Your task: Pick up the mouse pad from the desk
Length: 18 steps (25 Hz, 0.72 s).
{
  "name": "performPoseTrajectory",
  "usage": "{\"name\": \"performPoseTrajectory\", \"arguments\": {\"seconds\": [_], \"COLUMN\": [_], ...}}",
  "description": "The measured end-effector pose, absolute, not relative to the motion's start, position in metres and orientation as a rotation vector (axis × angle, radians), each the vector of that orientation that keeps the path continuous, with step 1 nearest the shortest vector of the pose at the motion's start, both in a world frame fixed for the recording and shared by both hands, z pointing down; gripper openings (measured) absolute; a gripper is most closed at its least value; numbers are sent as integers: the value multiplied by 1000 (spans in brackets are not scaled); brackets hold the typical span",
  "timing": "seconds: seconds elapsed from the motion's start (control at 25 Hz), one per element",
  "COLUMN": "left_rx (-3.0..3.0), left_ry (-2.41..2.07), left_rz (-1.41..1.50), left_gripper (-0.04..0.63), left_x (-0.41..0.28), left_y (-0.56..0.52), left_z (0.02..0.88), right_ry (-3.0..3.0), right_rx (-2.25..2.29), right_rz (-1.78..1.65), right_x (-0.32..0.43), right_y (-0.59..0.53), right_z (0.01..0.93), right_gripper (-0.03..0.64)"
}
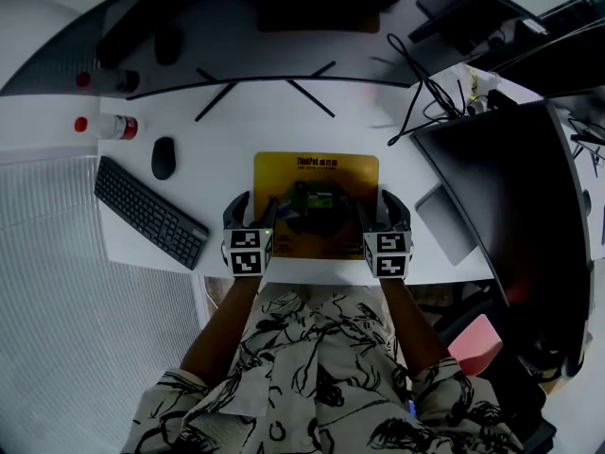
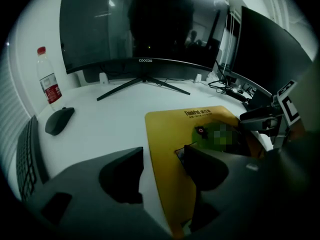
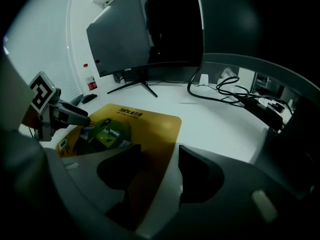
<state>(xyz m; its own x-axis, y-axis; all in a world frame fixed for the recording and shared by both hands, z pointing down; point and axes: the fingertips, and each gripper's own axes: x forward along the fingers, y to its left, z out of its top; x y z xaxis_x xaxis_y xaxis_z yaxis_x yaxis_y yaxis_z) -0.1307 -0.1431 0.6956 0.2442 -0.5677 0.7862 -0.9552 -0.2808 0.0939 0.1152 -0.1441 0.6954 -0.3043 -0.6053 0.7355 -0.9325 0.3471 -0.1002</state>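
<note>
The yellow pad (image 1: 317, 183) lies flat on the white worktop (image 1: 217, 140), close to its near edge and straight in front of the person. It has dark lettering along its far edge and a green and dark print at its middle.

The left tongs (image 1: 257, 201) stand half open astride the pad's left edge. In the left gripper view (image 2: 164, 151) one jaw is over bare worktop and the other over the yellow surface, with the edge running between them. Nothing is pinched.

The right tongs (image 1: 381, 206) stand likewise, half open astride the pad's right edge. The right gripper view (image 3: 159, 149) shows one jaw over the pad and one over the worktop. Both tongs point down and away from the person. Whether their tips touch the surface cannot be told.

A keyboard (image 1: 151, 214) lies slanted to the left of the pad, with a mouse (image 1: 164, 157) and a bottle (image 1: 109, 126) lying on its side beyond it. A curved monitor (image 2: 145, 24) stands at the back, and cables (image 1: 425, 93) trail off to the right.
</note>
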Motion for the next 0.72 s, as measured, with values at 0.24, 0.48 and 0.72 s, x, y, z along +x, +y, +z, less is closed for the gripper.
{"name": "performPoseTrajectory", "arguments": {"seconds": [0.24,0.48,0.72], "left_rx": [1935,1919,1940], "left_ry": [-1396,-1391,-1379], "left_rz": [862,867,863], "left_gripper": [212,198,149], "left_x": [-126,-126,-119], "left_y": [-140,-140,-139], "left_z": [697,695,694], "right_ry": [-2010,-2014,-2017], "right_rx": [1347,1343,1326], "right_rz": [727,734,732], "right_x": [109,109,104], "right_y": [-142,-142,-140], "right_z": [695,694,693], "right_gripper": [195,188,132]}}
